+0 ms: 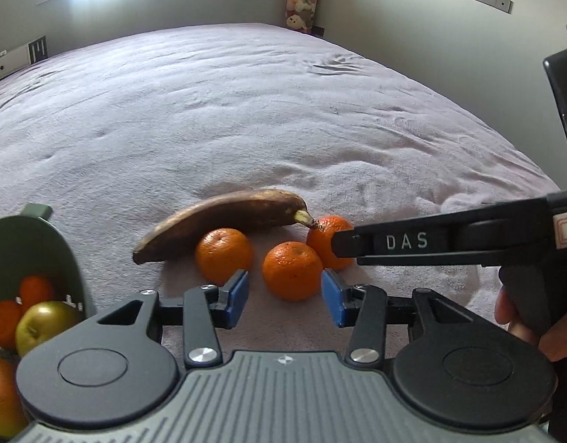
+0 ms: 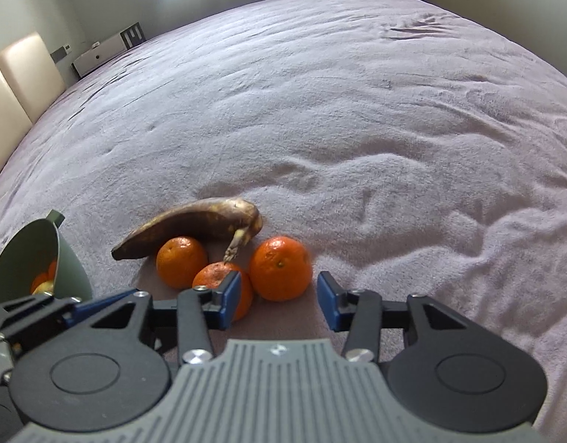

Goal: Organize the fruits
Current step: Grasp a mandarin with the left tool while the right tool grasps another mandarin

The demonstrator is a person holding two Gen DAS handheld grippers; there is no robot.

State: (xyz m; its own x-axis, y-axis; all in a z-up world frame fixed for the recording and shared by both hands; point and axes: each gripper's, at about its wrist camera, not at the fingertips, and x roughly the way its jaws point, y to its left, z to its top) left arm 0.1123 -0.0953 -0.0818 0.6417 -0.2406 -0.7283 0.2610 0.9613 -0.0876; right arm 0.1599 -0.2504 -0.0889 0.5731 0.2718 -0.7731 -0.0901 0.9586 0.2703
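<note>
Near the lilac blanketed bed's (image 1: pixel 246 110) front edge, both grippers' jaws stand half-open and empty: left gripper (image 1: pixel 284 297) just short of the middle round orange mandarin (image 1: pixel 291 271), right gripper (image 2: pixel 279 301) just short of the rightmost round orange mandarin (image 2: pixel 281 273).

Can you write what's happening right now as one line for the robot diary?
left gripper: open, at middle orange | right gripper: open, at right orange | banana: on bed | bowl: holds fruit

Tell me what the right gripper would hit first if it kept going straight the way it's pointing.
Most likely the rightmost orange: it sits just ahead of the right gripper, in line with the gap between its open fingers. Depth is hard to judge, so the bed cover could come first.
</note>
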